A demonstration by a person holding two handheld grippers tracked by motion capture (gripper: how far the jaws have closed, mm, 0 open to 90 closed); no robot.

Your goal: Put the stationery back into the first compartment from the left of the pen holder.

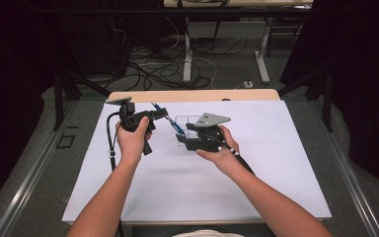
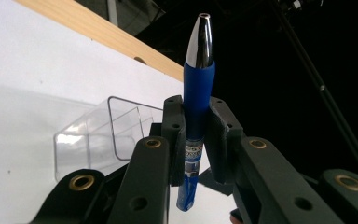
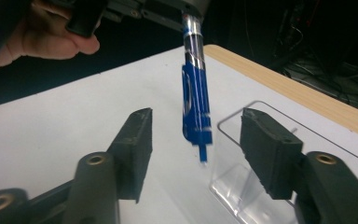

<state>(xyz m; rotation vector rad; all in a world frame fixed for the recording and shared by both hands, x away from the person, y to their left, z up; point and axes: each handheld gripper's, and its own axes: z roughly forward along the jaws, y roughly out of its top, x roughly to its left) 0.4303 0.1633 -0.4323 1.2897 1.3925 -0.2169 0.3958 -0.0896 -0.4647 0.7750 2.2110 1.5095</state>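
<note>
Left gripper (image 1: 159, 114): fingers clamped on the pen (image 2: 197, 112).
Right gripper (image 3: 196, 140): fingers apart, near the pen's end.
Pen: held above the bench (image 1: 187, 182), beside the clear box (image 2: 98, 135).

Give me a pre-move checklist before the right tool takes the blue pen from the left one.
1. Left tool clamped on the blue pen with the silver tip: ok.
2. Right tool open wide enough: ok.
3. Pen's button end hangs between the right tool's jaws: ok.
4. Right jaws touching the pen: not ok, both are apart from it.
5. Clear plastic box out of the right jaw's way: cannot tell.
</note>
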